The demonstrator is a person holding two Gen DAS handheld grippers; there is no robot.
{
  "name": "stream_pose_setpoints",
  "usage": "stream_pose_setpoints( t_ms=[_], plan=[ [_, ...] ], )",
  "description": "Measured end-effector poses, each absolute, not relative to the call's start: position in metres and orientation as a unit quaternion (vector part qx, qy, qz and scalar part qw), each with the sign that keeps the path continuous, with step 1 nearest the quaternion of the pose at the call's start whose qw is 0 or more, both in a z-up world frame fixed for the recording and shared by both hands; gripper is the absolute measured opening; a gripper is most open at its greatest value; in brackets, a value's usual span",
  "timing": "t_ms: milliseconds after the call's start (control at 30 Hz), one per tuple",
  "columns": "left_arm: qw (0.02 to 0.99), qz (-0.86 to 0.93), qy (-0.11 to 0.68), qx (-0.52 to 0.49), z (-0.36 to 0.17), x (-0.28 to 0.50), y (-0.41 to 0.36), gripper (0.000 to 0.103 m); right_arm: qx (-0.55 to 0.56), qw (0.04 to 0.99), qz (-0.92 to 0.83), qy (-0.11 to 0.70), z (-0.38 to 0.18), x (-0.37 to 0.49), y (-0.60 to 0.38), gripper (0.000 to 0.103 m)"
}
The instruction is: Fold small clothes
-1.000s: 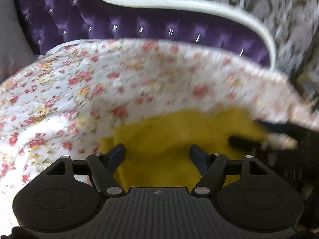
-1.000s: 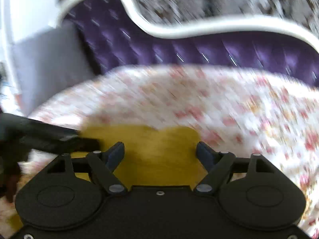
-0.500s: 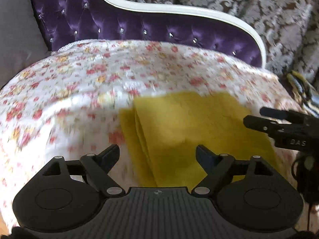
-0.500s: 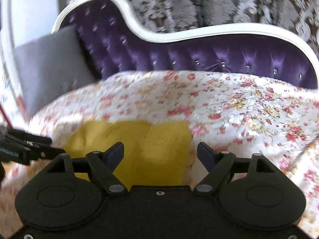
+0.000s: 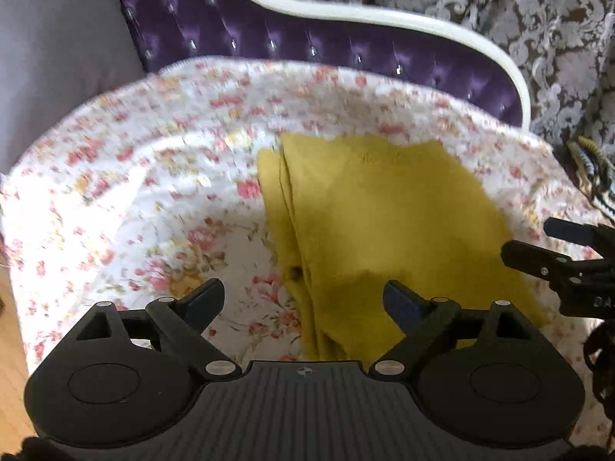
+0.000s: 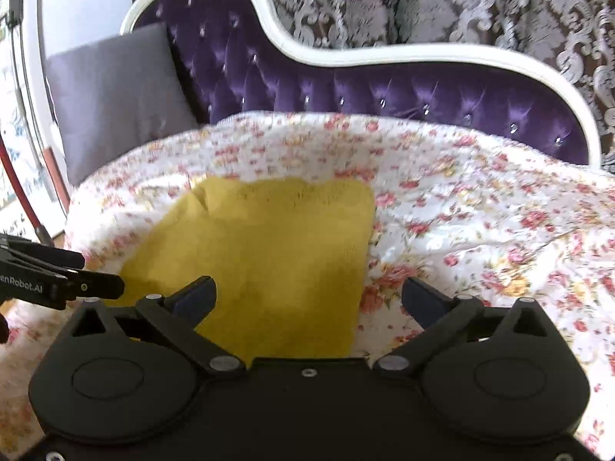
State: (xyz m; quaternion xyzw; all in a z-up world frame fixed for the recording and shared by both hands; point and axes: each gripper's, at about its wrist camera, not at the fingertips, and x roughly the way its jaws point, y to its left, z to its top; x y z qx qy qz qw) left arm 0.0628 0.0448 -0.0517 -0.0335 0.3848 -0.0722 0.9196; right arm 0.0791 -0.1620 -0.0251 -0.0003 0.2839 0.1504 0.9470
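Observation:
A mustard-yellow garment (image 5: 384,223) lies folded flat on the floral cover; layered edges show along its left side. It also shows in the right wrist view (image 6: 269,253) as a neat rectangle. My left gripper (image 5: 303,299) is open and empty, hovering above the garment's near left edge. My right gripper (image 6: 307,296) is open and empty, above the garment's near right part. The right gripper's fingers (image 5: 538,261) show at the right of the left wrist view; the left gripper's fingers (image 6: 77,280) show at the left of the right wrist view.
The floral cover (image 6: 480,211) drapes a purple tufted sofa (image 6: 346,88) with a white frame. A grey cushion (image 6: 115,92) leans at the sofa's left end. Patterned curtains (image 6: 423,0) hang behind. Wooden floor (image 5: 9,345) shows at the left.
Both grippers have pulled back and up from the garment, open throughout. More of the folded garment and the cover shows now. The garment has not moved.

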Motion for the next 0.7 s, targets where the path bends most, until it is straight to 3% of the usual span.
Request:
stream_pose_setpoints(
  t_ms=[333, 700],
  plan=[
    [0.954, 0.019, 0.294, 0.054, 0.001, 0.003, -0.005, 0.089, 0.0, 0.961, 0.134, 0.241, 0.015, 0.025, -0.154, 0.102],
    [0.939, -0.002, 0.343, 0.007, -0.006, -0.028, -0.015, 0.089, 0.034, 0.954, 0.114, 0.275, 0.021, -0.013, -0.154, 0.102]
  ],
)
